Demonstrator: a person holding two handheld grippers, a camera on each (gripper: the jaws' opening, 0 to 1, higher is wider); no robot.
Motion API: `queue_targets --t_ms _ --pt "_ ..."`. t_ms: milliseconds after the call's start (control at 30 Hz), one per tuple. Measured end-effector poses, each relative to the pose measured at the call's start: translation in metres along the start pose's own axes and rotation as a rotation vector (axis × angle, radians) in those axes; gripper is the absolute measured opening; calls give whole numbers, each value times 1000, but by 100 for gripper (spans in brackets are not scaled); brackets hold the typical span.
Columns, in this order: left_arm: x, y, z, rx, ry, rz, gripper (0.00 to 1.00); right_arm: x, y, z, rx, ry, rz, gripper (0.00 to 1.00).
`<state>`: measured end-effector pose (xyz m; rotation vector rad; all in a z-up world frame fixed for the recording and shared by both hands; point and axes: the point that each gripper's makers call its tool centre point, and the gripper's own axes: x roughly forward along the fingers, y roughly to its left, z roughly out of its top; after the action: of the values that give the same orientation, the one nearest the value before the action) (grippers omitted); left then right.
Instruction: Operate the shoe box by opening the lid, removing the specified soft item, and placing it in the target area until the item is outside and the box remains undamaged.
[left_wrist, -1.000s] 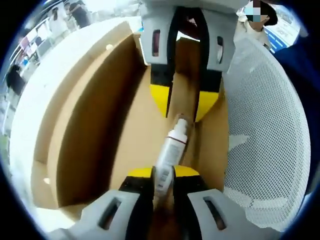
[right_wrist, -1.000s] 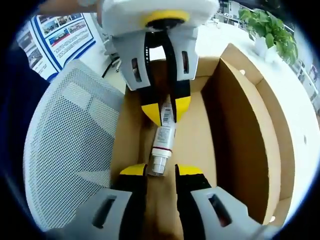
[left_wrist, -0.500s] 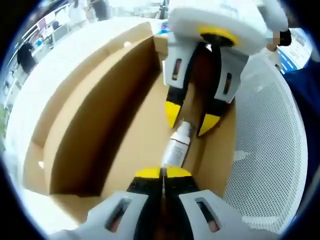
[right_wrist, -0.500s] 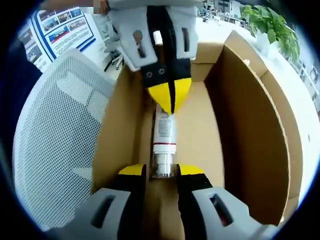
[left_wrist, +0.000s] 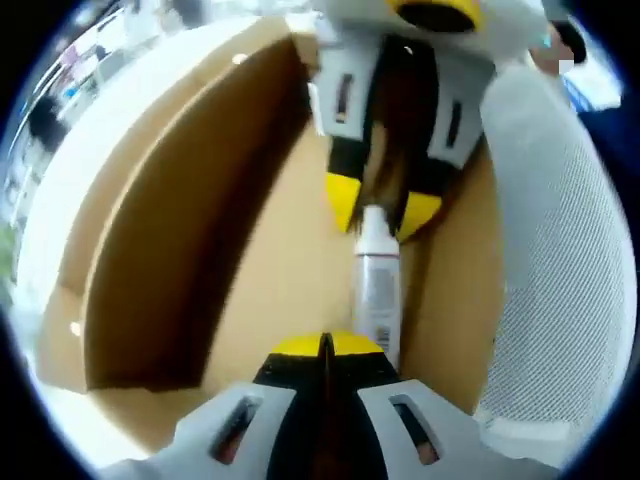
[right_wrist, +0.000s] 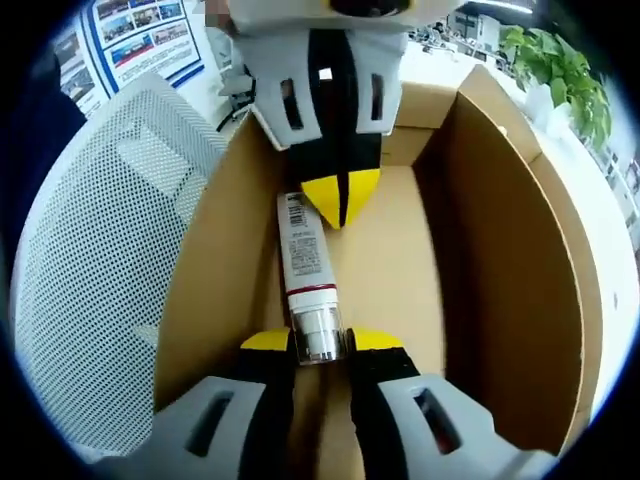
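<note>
A white tube (right_wrist: 305, 258) with a clear cap lies on the floor of the open cardboard shoe box (right_wrist: 500, 250). My right gripper (right_wrist: 320, 340) is at its cap end, jaws shut on the cap. My left gripper (right_wrist: 342, 198) reaches in from the far side with its yellow tips pressed together beside the tube's barcode end, holding nothing. In the left gripper view the tube (left_wrist: 378, 290) lies just right of my shut left gripper (left_wrist: 325, 345). There the right gripper (left_wrist: 382, 210) straddles the cap inside the box (left_wrist: 170, 230).
A white mesh chair seat (right_wrist: 90, 260) (left_wrist: 560, 260) lies along one long side of the box. The box's tall lid wall stands on the opposite side. A potted plant (right_wrist: 560, 60) and a blue poster (right_wrist: 150, 35) are in the background.
My left gripper's jaws, around the tube a second ago, have come together and now sit beside it. The right gripper's jaws have tightened on the cap. The tube has shifted slightly sideways.
</note>
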<state>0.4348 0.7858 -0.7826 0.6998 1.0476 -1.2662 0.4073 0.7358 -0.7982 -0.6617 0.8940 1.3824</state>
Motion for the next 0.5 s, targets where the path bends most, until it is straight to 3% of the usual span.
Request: queue_targets --t_ms 167,300,333,433,500 --pt "-13 11 0 31 -34 27 6 -1 -4 0 19 3 -6 17" --pt "-13 6 0 152 -14 9 6 -3 -9 -3 -2 24 -19 17" --pt "-13 3 3 187 -20 -1 6 -3 -9 -4 -2 32 -20 17" --pt "-15 1 13 176 -47 -11 15 -4 -12 -4 19 33 -30 17" --pt "-19 1 22 200 -70 -6 16 -6 -14 -6 25 36 -34 17"
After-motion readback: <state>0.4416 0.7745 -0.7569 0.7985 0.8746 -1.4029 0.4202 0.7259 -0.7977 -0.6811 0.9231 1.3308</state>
